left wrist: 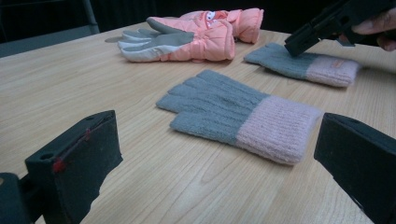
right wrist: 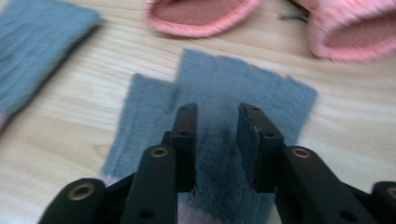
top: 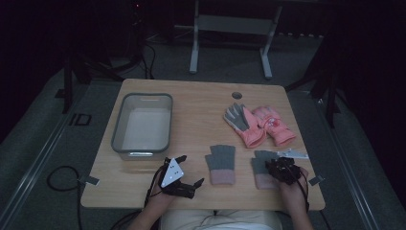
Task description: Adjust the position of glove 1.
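**At the worktop's near edge: right tool over grey glove**

On the near right of the worktop [top: 201,96], the right tool [right wrist: 215,122] sits over the right grey glove [right wrist: 243,88], jaws partly spread astride its fabric, not pinching. The left tool [top: 184,173] rests spread wide beside the other grey glove [top: 220,163]. The pink gloves [top: 261,124] lie beyond.

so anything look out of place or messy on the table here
Nothing stands out. Two grey knit gloves with pink cuffs lie flat side by side, two pink padded ski gloves overlap behind them, and the grey plastic bin sits upright.
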The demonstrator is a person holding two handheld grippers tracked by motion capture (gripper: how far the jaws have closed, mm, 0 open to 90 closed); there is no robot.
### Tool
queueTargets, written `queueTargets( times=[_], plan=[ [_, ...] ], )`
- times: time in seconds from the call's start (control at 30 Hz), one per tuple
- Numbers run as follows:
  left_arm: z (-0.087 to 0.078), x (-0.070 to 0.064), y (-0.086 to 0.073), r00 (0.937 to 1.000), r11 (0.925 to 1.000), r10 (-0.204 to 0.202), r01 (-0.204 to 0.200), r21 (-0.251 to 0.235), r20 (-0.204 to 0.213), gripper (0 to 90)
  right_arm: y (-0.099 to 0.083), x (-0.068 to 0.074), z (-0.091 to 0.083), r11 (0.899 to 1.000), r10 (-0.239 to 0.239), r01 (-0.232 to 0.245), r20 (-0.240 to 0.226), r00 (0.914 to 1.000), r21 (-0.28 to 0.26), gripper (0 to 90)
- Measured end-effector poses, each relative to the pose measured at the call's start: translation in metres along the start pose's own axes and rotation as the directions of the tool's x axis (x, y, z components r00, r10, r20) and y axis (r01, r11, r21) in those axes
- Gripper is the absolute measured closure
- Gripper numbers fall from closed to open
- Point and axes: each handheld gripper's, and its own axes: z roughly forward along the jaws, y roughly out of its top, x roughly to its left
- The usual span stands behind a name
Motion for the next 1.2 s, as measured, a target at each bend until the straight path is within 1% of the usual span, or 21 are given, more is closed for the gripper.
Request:
queueTargets(
  times=[0.03, 0.07, 0.1, 0.13, 0.17, 0.2, 0.27, 0.33, 0.43, 0.5, 0.53, 0.6, 0.67, 0.73, 0.8, 0.87, 0.9, 1.03, 1.1, 1.13, 1.2],
  plan=[
    [0.0, 0.0, 0.0, 1.0, 1.0, 0.0, 0.0, 0.0, 0.0, 0.0, 0.002, -0.002, -0.001, 1.0, -0.027, 0.027, -0.019, 0.9995, 0.005, 66.9],
    [0.0, 0.0, 0.0, 1.0, 1.0, -0.001, 0.001, 0.0, 0.0, 0.0, 0.003, -0.004, -0.001, 0.999, -0.053, 0.053, -0.014, 0.9985, 0.009, 66.8],
    [0.0, 0.0, 0.0, 1.0, 1.0, -0.003, 0.003, 0.0, 0.0, 0.0, 0.004, -0.007, -0.002, 0.997, -0.075, 0.075, -0.032, 0.9967, 0.008, 65.9],
    [0.0, 0.0, 0.0, 1.0, 1.0, -0.004, 0.004, 0.0, -0.001, 0.0, 0.005, -0.01, -0.004, 0.996, -0.089, 0.089, -0.061, 0.9942, 0.007, 65.7],
    [0.0, 0.0, 0.0, 1.0, 1.0, -0.005, 0.005, -0.002, -0.001, 0.0, 0.006, -0.013, -0.004, 0.994, -0.107, 0.108, -0.072, 0.9916, 0.008, 65.7],
    [0.0, 0.0, 0.0, 1.0, 1.0, -0.006, 0.006, -0.003, -0.001, 0.0, 0.006, -0.015, -0.004, 0.99, -0.135, 0.137, -0.074, 0.988, 0.016, 65.5],
    [0.0, 0.0, 0.0, 1.0, 1.0, -0.005, 0.005, -0.001, -0.002, 0.0, 0.006, -0.02, -0.005, 0.983, -0.179, 0.182, -0.102, 0.9786, 0.021, 65.6],
    [0.0, 0.0, 0.0, 1.0, 1.0, -0.007, 0.007, 0.0, -0.003, 0.0, 0.005, -0.022, -0.004, 0.977, -0.203, 0.209, -0.121, 0.9717, 0.043, 65.5],
    [0.0, 0.001, 0.0, 0.9999, 1.0, -0.008, 0.008, 0.0, -0.006, 0.0, 0.004, -0.023, -0.003, 0.973, -0.214, 0.224, -0.149, 0.9655, 0.052, 64.8],
    [0.0, 0.0, 0.0, 0.9999, 1.0, -0.008, 0.008, -0.001, -0.007, 0.0, 0.004, -0.022, -0.003, 0.973, -0.216, 0.226, -0.156, 0.9638, 0.051, 64.1],
    [0.0, 0.0, 0.0, 0.9999, 1.0, -0.007, 0.007, -0.001, -0.007, 0.0, 0.004, -0.021, -0.002, 0.974, -0.21, 0.221, -0.166, 0.9635, 0.054, 63.4],
    [0.0, 0.0, 0.0, 1.0, 1.0, -0.006, 0.006, -0.001, -0.007, 0.0, 0.002, -0.02, 0.0, 0.972, -0.214, 0.226, -0.162, 0.9634, 0.061, 63.3],
    [0.0, 0.0, 0.0, 1.0, 1.0, -0.007, 0.007, -0.001, -0.006, 0.0, 0.0, -0.02, 0.003, 0.974, -0.204, 0.217, -0.161, 0.9657, 0.068, 63.8],
    [0.0, 0.0, 0.0, 1.0, 1.0, -0.008, 0.008, -0.001, -0.005, 0.0, -0.002, -0.02, 0.004, 0.976, -0.192, 0.206, -0.163, 0.9678, 0.075, 71.6],
    [0.0, 0.0, 0.0, 1.0, 1.0, -0.008, 0.008, -0.001, -0.005, 0.0, -0.003, -0.018, 0.004, 0.974, -0.202, 0.215, -0.146, 0.9684, 0.077, 78.6],
    [0.0, 0.0, 0.0, 1.0, 1.0, -0.006, 0.006, -0.001, -0.005, 0.0, -0.002, -0.013, 0.004, 0.97, -0.215, 0.226, -0.123, 0.9688, 0.084, 82.2],
    [0.0, 0.0, 0.0, 1.0, 1.0, -0.006, 0.006, -0.002, -0.006, 0.0, -0.002, -0.012, 0.004, 0.971, -0.215, 0.225, -0.114, 0.9699, 0.085, 83.5],
    [0.0, 0.0, 0.0, 0.9999, 0.9999, -0.009, 0.009, -0.004, -0.006, 0.0, -0.004, -0.01, 0.005, 0.981, -0.173, 0.179, -0.085, 0.9813, 0.069, 85.5],
    [0.0, 0.001, 0.0, 0.9999, 0.9999, -0.012, 0.012, -0.004, -0.006, 0.0, -0.002, -0.011, 0.002, 0.988, -0.135, 0.141, -0.094, 0.9864, 0.064, 86.1],
    [0.0, 0.001, 0.0, 0.9999, 0.9999, -0.013, 0.013, -0.004, -0.006, 0.0, -0.001, -0.012, 0.0, 0.99, -0.121, 0.127, -0.103, 0.9873, 0.054, 86.2],
    [0.0, 0.001, 0.0, 0.9999, 0.9999, -0.014, 0.014, -0.003, -0.006, 0.0, 0.004, -0.011, -0.008, 0.993, -0.112, 0.115, -0.104, 0.9883, 0.03, 86.3]
  ],
)
